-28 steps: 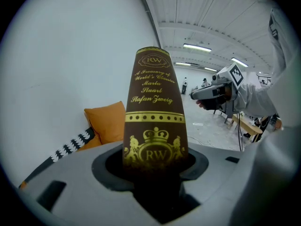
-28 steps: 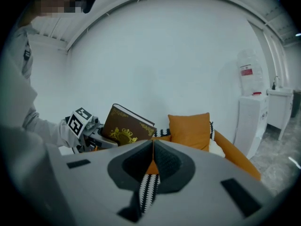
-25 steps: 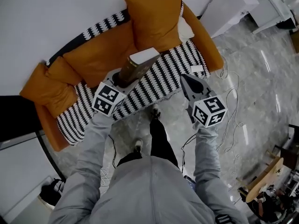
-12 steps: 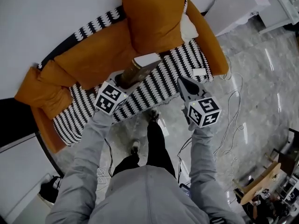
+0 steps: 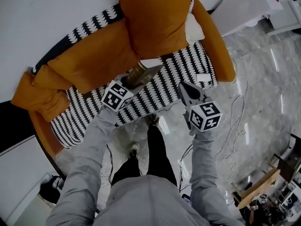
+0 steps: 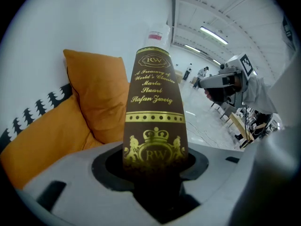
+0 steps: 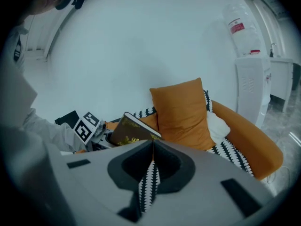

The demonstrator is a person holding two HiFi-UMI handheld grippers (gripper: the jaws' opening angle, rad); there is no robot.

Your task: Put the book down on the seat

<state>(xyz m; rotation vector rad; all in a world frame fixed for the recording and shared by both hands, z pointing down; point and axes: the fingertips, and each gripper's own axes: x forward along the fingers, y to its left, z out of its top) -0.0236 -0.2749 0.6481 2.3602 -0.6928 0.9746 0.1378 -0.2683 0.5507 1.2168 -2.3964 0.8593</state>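
A thick brown book (image 5: 142, 73) with gold lettering on its spine (image 6: 155, 112) is held above the black-and-white patterned seat (image 5: 160, 86) of an orange sofa. My left gripper (image 5: 130, 81) is shut on the book's lower end, the spine facing its camera. The book (image 7: 131, 131) also shows in the right gripper view, tilted beside the left marker cube (image 7: 87, 127). My right gripper (image 5: 187, 89) hovers over the seat's front right edge, jaws closed together with nothing between them (image 7: 151, 147).
Orange cushions (image 5: 155, 18) lean on the sofa back, a white cloth (image 5: 194, 31) beside the right armrest. A small white card (image 5: 205, 78) lies on the seat. Cables (image 5: 235, 121) trail over the marble floor; a white cabinet (image 5: 244, 8) stands at right.
Both grippers have sunk toward the seat. The book has come lower and tilted flatter, closer to the patterned cover.
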